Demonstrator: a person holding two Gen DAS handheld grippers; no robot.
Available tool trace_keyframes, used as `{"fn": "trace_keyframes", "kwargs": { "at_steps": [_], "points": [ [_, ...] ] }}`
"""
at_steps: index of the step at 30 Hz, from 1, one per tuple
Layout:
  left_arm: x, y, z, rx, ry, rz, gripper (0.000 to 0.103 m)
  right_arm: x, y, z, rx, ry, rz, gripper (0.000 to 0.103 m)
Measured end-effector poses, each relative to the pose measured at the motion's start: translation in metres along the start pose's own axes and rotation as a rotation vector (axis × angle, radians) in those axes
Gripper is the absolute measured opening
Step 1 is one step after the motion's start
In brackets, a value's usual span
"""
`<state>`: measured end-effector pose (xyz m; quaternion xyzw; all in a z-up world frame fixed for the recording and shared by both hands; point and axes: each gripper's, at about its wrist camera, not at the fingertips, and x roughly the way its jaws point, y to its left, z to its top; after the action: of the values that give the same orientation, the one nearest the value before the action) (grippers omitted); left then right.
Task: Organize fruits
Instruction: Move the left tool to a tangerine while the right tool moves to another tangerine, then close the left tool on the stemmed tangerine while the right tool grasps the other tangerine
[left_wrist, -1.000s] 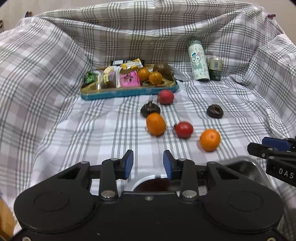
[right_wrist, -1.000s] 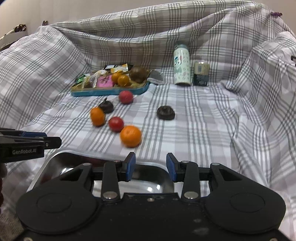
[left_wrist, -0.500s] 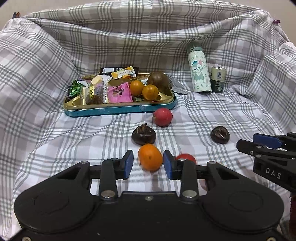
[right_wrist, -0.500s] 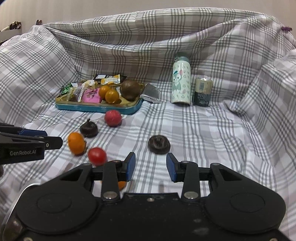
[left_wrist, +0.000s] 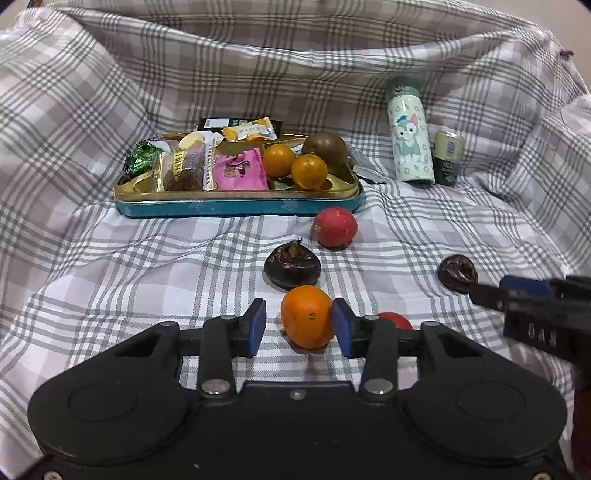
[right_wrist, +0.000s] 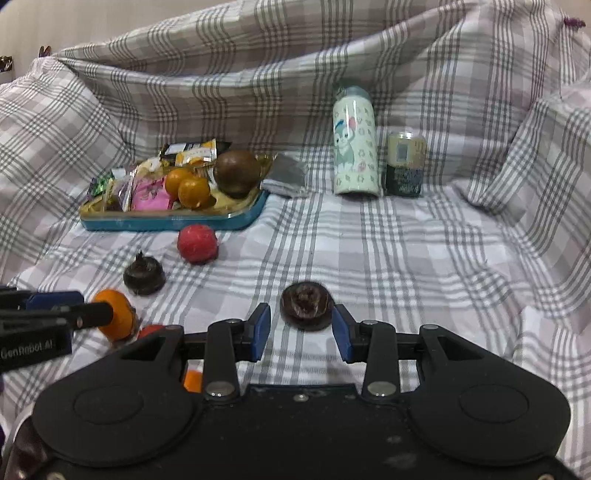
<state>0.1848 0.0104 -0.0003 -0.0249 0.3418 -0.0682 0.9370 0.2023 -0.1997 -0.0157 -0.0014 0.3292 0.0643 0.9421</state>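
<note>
Orange, round mandarin (left_wrist: 307, 320) was framed at twelve o'clock by the left hand-held gripper (left_wrist: 298, 327), jaws just spread, not yet pinching.

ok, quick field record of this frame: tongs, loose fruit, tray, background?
left tongs: open, jaws just been opening; orange between the pads, not clamped
right tongs: open; dark wrinkled fruit between the tips, not clamped
loose on cloth: red fruit, dark stemmed fruit, second red fruit partly hidden
tray: snack packets, two small oranges, brown round fruit
behind: bottle, can, both upright
</note>
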Motion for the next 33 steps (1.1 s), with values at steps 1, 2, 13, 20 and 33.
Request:
{"fn": "trace_keyframes", "kwargs": {
  "at_steps": [1, 2, 13, 20, 33],
  "points": [
    [0.000, 0.002, 0.000, -0.013, -0.001, -0.001, 0.051, 0.001, 0.001, -0.001, -0.010, 0.003, 0.002, 0.039],
    [-0.001, 0.004, 0.000, -0.024, -0.003, 0.002, 0.051, 0.000, 0.003, -0.003, -0.026, 0.001, 0.005, 0.039],
    [-0.009, 0.022, -0.005, -0.087, -0.032, 0.122, 0.051, -0.019, 0.014, -0.010, -0.063, -0.045, 0.105, 0.039],
    [-0.009, 0.026, -0.006, -0.116, -0.057, 0.147, 0.050, -0.026, 0.018, -0.015, -0.076, -0.041, 0.183, 0.041],
    [-0.008, 0.028, -0.008, -0.139, -0.049, 0.092, 0.049, -0.022, 0.042, -0.032, -0.240, 0.001, 0.222, 0.045]
  ]
}}
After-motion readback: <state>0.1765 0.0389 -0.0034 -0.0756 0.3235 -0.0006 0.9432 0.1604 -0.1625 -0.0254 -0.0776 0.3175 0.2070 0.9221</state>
